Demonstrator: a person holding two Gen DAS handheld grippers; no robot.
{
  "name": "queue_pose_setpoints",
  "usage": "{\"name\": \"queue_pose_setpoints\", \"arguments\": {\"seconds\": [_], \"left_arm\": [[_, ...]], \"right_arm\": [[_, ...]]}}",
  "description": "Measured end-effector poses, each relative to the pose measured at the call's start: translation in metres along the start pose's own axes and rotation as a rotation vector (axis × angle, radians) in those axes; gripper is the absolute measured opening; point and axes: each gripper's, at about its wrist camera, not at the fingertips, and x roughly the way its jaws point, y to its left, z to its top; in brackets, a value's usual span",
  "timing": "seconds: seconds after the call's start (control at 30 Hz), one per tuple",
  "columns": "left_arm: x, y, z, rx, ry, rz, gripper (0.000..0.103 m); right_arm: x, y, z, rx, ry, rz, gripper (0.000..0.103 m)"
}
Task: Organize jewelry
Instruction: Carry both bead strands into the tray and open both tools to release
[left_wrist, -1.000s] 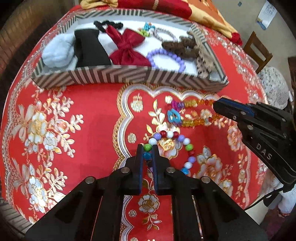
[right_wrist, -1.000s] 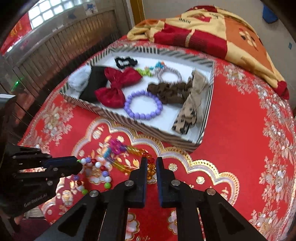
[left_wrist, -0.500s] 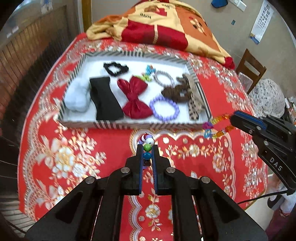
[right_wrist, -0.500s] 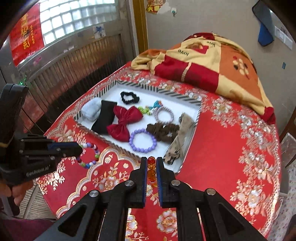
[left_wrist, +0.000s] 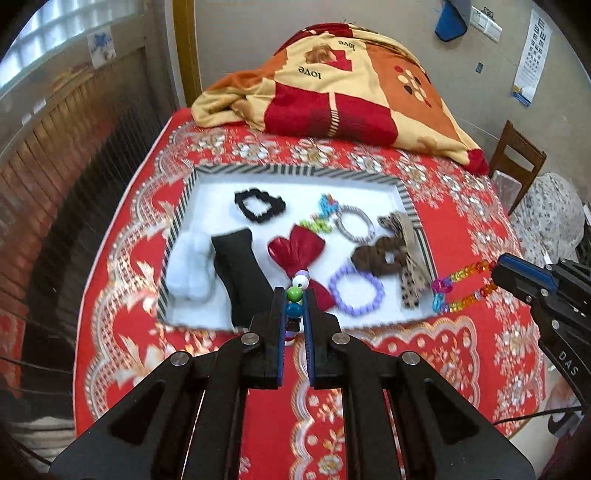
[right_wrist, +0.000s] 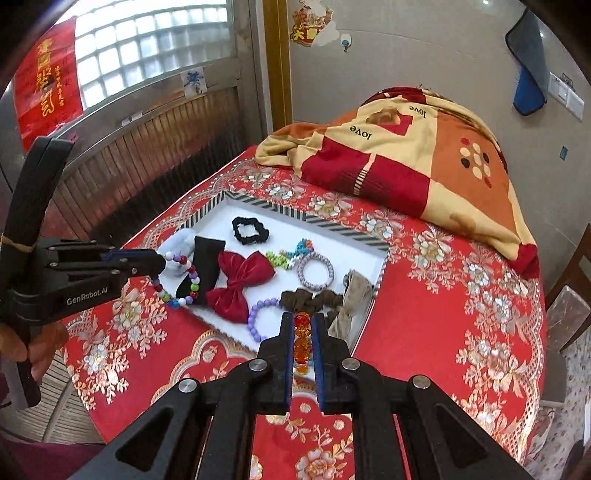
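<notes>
A lived-in home room is shown, not a lab or shop. The surface (left_wrist: 461, 236) is covered with a red and gold floral cloth, a folded blanket (right_wrist: 424, 155) printed with "love" is piled at its far end, and a wooden chair (left_wrist: 519, 155) is set beside it. A glass-block window (right_wrist: 147, 40) above wooden slatted panelling (right_wrist: 155, 147), a red banner with gold characters (right_wrist: 46, 86), a paper wall decoration (right_wrist: 308, 26), an eye chart (left_wrist: 532, 55), wall switches (right_wrist: 565, 96) and a blue cloth (right_wrist: 528, 74) hung on the wall are seen around it.
</notes>
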Motion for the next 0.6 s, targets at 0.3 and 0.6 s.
{"name": "queue_pose_setpoints", "arguments": {"seconds": [0.3,0.6], "left_arm": [[0.020,0.011,0.034,0.017,-0.007,0.030,0.007],[0.054,0.035,0.069,0.001,0.023,0.038,0.007]], "right_arm": [[0.033,-0.001,0.035,-0.009,0.018,-0.003,0.008],[0.087,-0.005,0.076,0.005,0.060,0.013,0.008]]}}
